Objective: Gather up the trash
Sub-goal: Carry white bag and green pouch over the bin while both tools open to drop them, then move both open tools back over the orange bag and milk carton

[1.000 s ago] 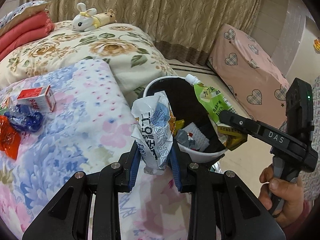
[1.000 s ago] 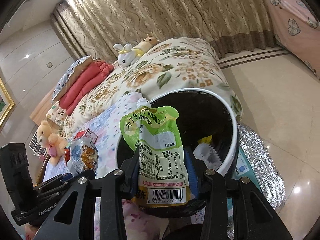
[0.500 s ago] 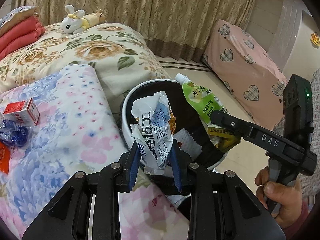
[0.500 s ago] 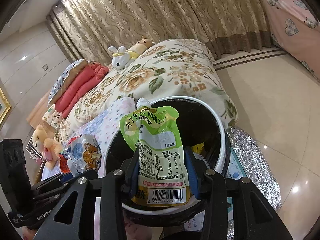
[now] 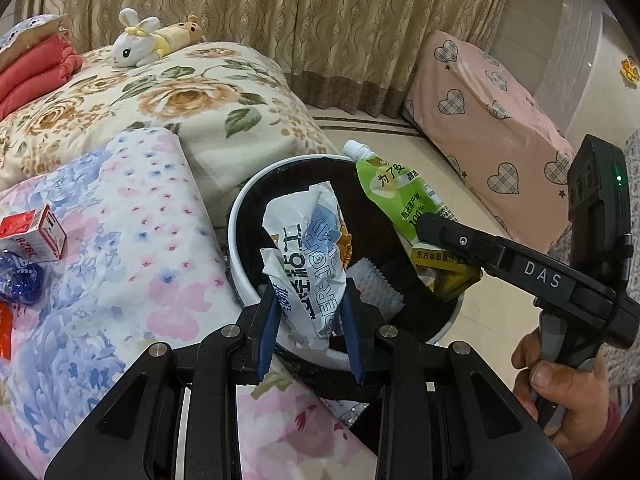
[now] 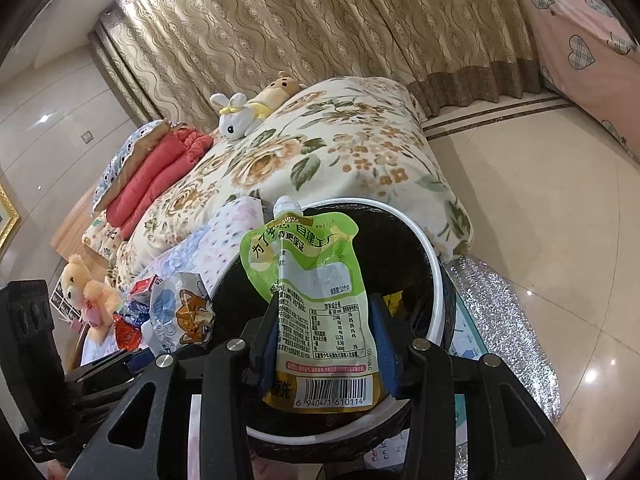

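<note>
My left gripper [image 5: 308, 300] is shut on a crumpled white and blue snack wrapper [image 5: 308, 256], held upright over the near rim of the white-rimmed black trash bin [image 5: 240, 208]. My right gripper [image 6: 324, 320] is shut on a green spouted drink pouch [image 6: 308, 264], which stands over the bin's [image 6: 434, 264] opening. In the left wrist view the pouch [image 5: 396, 196] hangs at the bin's right side, with the right gripper [image 5: 424, 232] and a hand [image 5: 560, 392] behind it. Other trash lies at the bin's bottom. The right wrist view shows the wrapper [image 6: 180, 312] at lower left.
A red and white carton [image 5: 34, 236], a blue wrapper [image 5: 20, 276] and a red wrapper [image 5: 4, 332] lie on the flowered quilt at left. A plush rabbit [image 5: 136, 42] rests on the bed. A silver foil mat [image 6: 508, 320] lies beside the bin on the tile floor.
My left gripper has carried the wrapper to the right, from above the quilt's edge to above the bin. The right gripper still holds the pouch over the bin.
</note>
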A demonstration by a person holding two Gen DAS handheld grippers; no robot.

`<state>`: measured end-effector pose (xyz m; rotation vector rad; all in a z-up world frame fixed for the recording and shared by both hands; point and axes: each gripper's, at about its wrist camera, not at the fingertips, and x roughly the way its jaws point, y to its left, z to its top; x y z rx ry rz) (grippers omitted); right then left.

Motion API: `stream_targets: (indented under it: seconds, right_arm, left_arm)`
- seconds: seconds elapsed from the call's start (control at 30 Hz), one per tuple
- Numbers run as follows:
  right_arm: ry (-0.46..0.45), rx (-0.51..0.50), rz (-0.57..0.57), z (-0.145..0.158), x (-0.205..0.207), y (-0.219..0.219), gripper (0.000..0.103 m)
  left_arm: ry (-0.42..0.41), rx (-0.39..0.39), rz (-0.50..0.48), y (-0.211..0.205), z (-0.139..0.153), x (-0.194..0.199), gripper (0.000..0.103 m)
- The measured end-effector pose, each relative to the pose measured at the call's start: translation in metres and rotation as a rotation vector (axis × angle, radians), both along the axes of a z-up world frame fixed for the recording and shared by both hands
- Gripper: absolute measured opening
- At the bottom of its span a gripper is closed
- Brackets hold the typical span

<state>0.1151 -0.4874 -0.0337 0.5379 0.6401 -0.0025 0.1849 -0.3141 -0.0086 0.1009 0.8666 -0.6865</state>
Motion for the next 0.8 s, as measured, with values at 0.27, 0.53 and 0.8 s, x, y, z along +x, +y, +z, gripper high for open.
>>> stream_targets:
  seconds: [0.27,0.53,0.8]
  right_arm:
    - [-0.004,0.023,-0.008,-0.002,0.000,-0.004,0.066]
    - [-0.019,0.033,0.001,0.003,-0.005,0.007,0.083]
    - [-0.043,0.026,0.059,0.012,-0.005,0.042,0.089]
  left_arm:
    - [0.016,-0.012,0.010,0.002,-0.003,0.000,0.050]
    - [0.037,-0.050,0.077,0.036,-0.009,-0.006,0.059]
    - [0.043,-0.069,0.190,0.093,-0.017,-0.014,0.061]
